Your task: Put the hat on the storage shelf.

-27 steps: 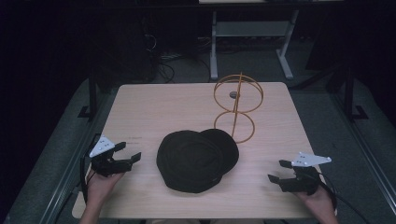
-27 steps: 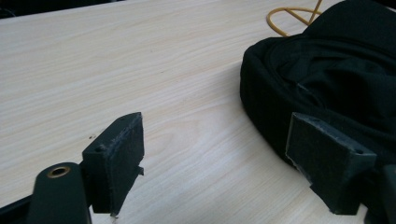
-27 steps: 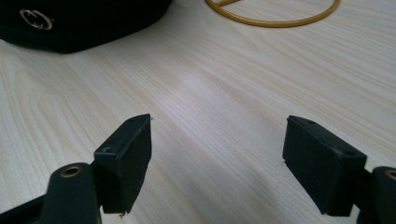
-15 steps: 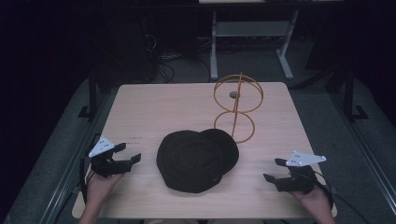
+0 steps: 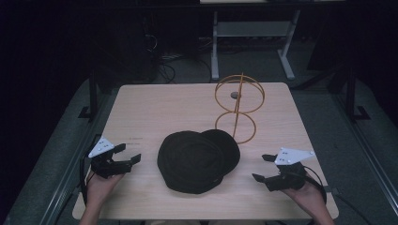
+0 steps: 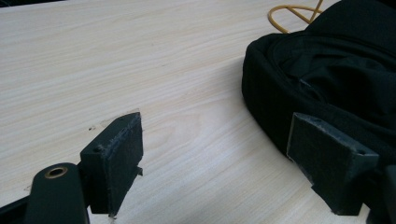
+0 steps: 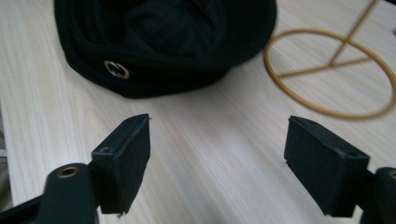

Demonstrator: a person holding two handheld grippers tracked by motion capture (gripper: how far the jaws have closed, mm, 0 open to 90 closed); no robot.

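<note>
Resting near the table's near-left corner in the high view, the left gripper sits in the person's left hand, jaws spread wide with nothing between them. Its own camera confirms this: bare pale wood fills the gap, and the far-side jaw stands just beside the black cap's rim, though whether they touch cannot be told. That view also catches a sliver of the gold wire stand past the cap.

At the table's middle, toward the near edge, the black cap lies flat, its brim pointing toward the back right. Behind it, at the right, the gold wire stand rises upright, a flat ring at its base and a vertical ring on top; the base ring lies just beside the cap's brim.

Near the front-right corner, the right gripper is held in the right hand, jaws likewise wide apart and clamping nothing. The right gripper view adds a small gold metal emblem on the cap's side, which the overhead camera does not resolve, plus the stand's base ring lying on the wood.
</note>
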